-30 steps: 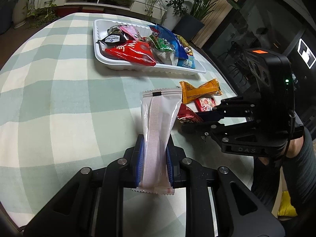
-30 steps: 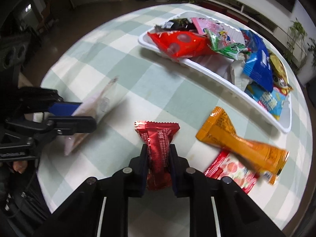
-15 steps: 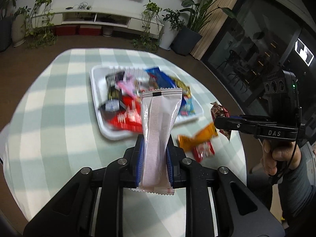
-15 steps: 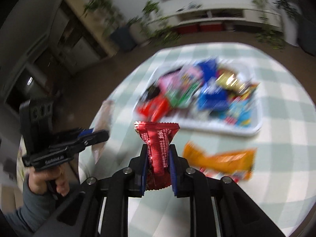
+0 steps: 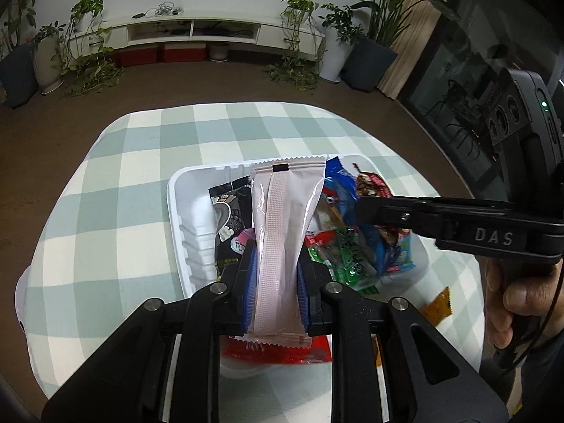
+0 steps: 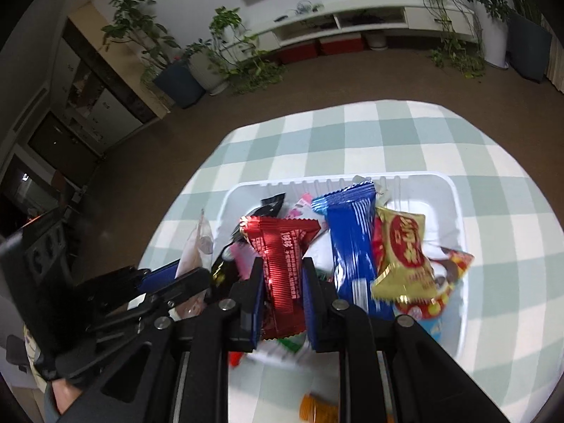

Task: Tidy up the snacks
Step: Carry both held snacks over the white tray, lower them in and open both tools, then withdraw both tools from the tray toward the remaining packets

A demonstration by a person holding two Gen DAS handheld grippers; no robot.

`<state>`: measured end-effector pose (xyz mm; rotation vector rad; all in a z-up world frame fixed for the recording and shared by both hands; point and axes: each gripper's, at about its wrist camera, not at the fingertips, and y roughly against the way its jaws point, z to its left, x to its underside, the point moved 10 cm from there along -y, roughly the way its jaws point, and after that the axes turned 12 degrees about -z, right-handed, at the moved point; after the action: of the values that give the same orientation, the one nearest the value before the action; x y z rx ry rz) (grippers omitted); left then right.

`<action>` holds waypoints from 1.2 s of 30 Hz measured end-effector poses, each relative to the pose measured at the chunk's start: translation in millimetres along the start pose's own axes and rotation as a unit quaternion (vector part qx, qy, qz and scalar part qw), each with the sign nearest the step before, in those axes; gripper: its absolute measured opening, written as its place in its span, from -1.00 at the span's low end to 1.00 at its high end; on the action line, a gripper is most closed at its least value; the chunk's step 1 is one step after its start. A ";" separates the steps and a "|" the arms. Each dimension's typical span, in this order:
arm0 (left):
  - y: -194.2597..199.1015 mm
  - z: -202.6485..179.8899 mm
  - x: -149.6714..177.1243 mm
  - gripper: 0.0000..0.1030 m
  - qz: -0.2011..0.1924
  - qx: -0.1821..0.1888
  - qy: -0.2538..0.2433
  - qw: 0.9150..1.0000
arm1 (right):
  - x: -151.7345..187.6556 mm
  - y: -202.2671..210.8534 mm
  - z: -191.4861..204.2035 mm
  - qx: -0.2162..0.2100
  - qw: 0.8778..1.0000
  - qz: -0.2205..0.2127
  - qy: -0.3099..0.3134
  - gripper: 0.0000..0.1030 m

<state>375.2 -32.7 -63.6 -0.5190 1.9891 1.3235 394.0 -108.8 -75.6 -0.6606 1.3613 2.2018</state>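
Note:
My left gripper [image 5: 275, 275] is shut on a long pale pink snack packet [image 5: 282, 232], held upright above the white tray [image 5: 183, 211]. My right gripper [image 6: 283, 292] is shut on a small red ribbed packet [image 6: 282, 264], also over the white tray [image 6: 454, 204]. The tray holds several snacks: a black packet [image 5: 227, 222], a green one [image 5: 338, 257], a blue one [image 6: 352, 239] and a gold one [image 6: 402, 257]. In the left wrist view the right gripper [image 5: 366, 204] reaches in from the right, the red packet's end [image 5: 372, 183] showing above it. The left gripper [image 6: 190, 275] shows at the lower left of the right wrist view.
An orange packet [image 5: 437, 306] lies on the checked tablecloth [image 5: 123, 194] beside the tray's near right corner, also seen as the orange packet [image 6: 317, 409] below my right gripper. A hand [image 5: 511, 299] holds the right gripper. Brown floor, potted plants [image 5: 373, 35] and a low white cabinet [image 5: 197, 31] surround the table.
Both grippers rose and moved from the near table to above the tray, each still holding its packet. The view pulled back, showing the whole table and room.

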 end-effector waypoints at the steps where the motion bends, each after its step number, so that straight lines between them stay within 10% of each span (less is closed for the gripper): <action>1: -6.1 1.8 1.5 -0.65 0.005 -0.003 -0.001 1.000 | 0.4 -7.5 -2.4 0.004 1.000 0.004 -0.001 -0.60; 16: -38.2 15.8 13.2 -0.52 0.012 -0.015 -0.001 1.000 | 5.3 -57.5 -13.9 0.023 0.999 0.025 -0.005 -0.50; 20: -35.8 16.2 12.6 0.05 0.006 -0.020 -0.001 1.000 | 5.8 -57.4 -14.8 0.025 0.999 0.025 -0.005 -0.39; 31: -23.3 12.1 15.0 0.13 -0.001 -0.021 -0.004 1.000 | 3.4 -45.1 -19.3 0.025 1.000 0.013 -0.014 -0.33; 36: 0.4 6.0 13.6 0.41 -0.021 -0.022 -0.009 1.000 | -0.7 -19.0 -9.0 0.005 1.000 -0.007 -0.013 0.08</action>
<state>367.5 -26.5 -74.7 -0.5645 1.9280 1.3430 407.6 -109.4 -91.7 -0.6342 1.3489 2.1839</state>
